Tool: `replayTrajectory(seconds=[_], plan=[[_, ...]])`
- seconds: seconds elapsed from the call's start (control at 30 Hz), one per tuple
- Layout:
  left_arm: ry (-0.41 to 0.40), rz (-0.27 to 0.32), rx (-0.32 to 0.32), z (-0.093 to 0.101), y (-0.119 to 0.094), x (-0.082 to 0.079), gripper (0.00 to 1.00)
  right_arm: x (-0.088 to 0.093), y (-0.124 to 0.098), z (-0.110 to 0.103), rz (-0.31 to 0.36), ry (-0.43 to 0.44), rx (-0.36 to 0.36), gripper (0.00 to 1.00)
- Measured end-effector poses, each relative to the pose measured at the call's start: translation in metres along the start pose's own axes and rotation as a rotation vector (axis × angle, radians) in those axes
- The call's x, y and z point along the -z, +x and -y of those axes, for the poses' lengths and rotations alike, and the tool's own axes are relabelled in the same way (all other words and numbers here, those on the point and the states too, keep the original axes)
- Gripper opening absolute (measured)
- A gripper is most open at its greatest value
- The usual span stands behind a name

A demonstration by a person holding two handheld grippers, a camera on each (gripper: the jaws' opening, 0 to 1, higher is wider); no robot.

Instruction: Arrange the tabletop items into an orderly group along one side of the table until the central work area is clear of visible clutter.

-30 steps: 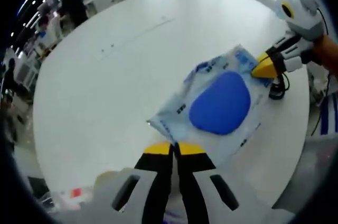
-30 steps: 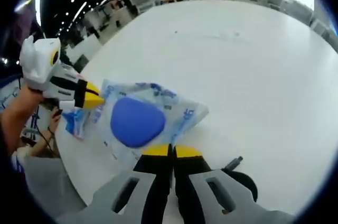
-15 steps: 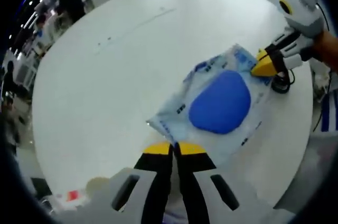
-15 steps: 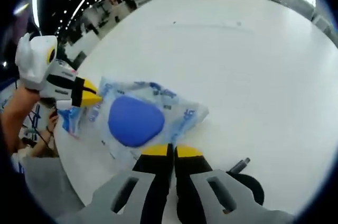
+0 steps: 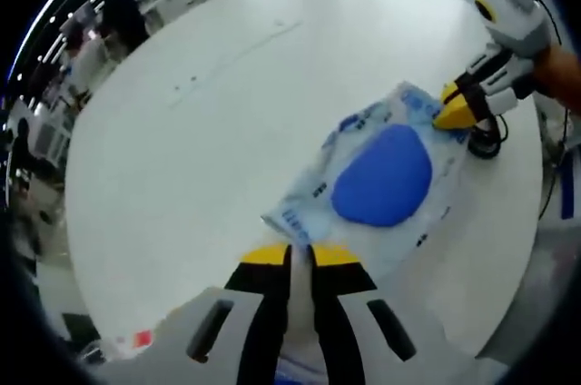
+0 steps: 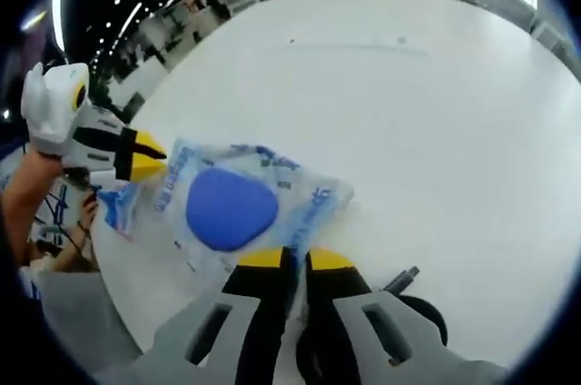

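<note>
On the white table (image 5: 182,158) lies a clear bag (image 5: 381,190) holding a blue pad (image 5: 382,176); both grippers, left (image 5: 299,256) and right (image 6: 295,261), pinch its opposite edges.

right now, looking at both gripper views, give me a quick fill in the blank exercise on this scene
1. The clear plastic packet holds a pad coloured ____.
2. The packet lies on a round table coloured ____.
3. The left gripper and right gripper each pinch an ____ of the packet.
4. The jaw tips of both grippers are coloured ____.

Missing words: blue; white; end; yellow
</note>
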State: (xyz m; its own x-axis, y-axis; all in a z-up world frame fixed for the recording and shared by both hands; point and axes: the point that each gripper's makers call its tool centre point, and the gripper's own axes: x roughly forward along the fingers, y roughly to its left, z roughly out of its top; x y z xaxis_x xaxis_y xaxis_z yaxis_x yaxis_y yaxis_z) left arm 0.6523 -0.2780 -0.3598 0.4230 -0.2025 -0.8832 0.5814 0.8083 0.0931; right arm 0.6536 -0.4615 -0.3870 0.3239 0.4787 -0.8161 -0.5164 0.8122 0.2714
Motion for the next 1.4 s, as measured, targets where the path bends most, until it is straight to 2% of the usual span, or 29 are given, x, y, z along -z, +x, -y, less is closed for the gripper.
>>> replayTrajectory(seconds=[0.23,0.8,1.0,1.2,1.33,1.4], plan=[[-0.021,0.059,0.011,0.002,-0.011,-0.01,0.05,0.001,0.001,0.0,-0.003,-0.007,0.004,0.07],[-0.062,0.156,0.05,0.013,-0.029,-0.022,0.03,-0.001,0.006,-0.004,-0.004,-0.051,-0.011,0.07],[-0.1,0.251,0.084,0.023,-0.041,-0.034,0.03,-0.001,0.007,-0.003,0.0,-0.064,-0.023,0.11],[-0.157,0.322,0.13,0.03,-0.048,-0.036,0.08,-0.005,-0.003,0.004,0.033,-0.034,-0.01,0.19],[-0.22,0.392,0.182,0.037,-0.055,-0.04,0.12,-0.007,-0.009,0.006,0.052,-0.021,-0.01,0.22],[-0.246,0.455,0.221,0.042,-0.061,-0.046,0.12,-0.011,-0.015,0.006,0.074,-0.021,-0.014,0.22]])
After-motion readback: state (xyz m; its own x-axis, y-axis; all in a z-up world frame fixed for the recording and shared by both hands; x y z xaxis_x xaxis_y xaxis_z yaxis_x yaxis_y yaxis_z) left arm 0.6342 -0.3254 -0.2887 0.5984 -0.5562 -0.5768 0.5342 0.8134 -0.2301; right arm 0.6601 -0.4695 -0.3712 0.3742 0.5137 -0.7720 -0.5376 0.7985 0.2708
